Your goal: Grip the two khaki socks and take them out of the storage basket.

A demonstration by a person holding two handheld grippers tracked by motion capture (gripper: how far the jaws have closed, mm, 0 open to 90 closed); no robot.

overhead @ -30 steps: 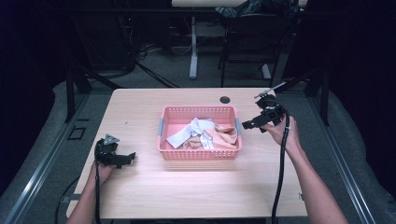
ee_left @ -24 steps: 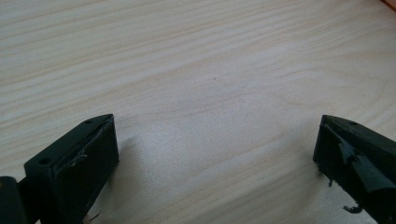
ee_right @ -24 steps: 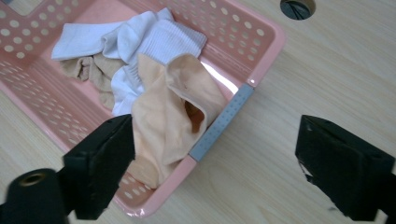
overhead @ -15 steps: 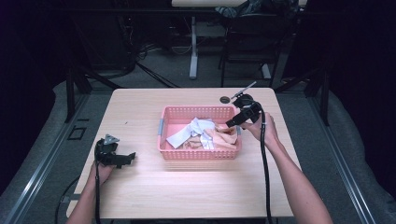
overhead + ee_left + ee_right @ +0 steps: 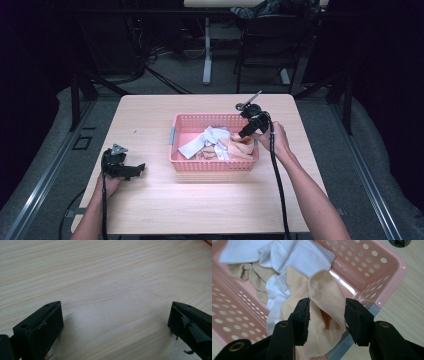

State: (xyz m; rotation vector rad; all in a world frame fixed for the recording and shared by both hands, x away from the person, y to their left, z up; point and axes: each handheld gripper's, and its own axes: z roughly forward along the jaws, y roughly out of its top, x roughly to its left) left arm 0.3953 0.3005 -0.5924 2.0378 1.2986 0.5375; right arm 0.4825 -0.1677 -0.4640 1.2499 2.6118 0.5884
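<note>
A pink perforated basket [image 5: 215,116] in the middle of the table holds white socks [image 5: 210,137] and a peach sock [image 5: 235,146]. My right gripper [image 5: 245,136] dips into the basket's right end. In the right gripper view its jaws have just been closing around a raised fold of the peach sock [image 5: 324,295], and the cloth touches both pads of the right gripper [image 5: 327,320]. White socks [image 5: 304,257] and a tan sock [image 5: 249,271] lie behind it. My left gripper [image 5: 137,170] rests on the table at the left; the left gripper [image 5: 116,322] stands open over bare wood.
A small black round object [image 5: 240,106] lies on the table just behind the basket's right corner, also at the top edge as the black object [image 5: 399,242]. The basket wall [image 5: 367,267] stands close to my right jaw. Dark chairs and table legs stand beyond the table.
My right gripper came in from the table's right side, dropped into the basket's right end, and its jaws narrowed onto the peach sock. The left gripper stayed where it was.
</note>
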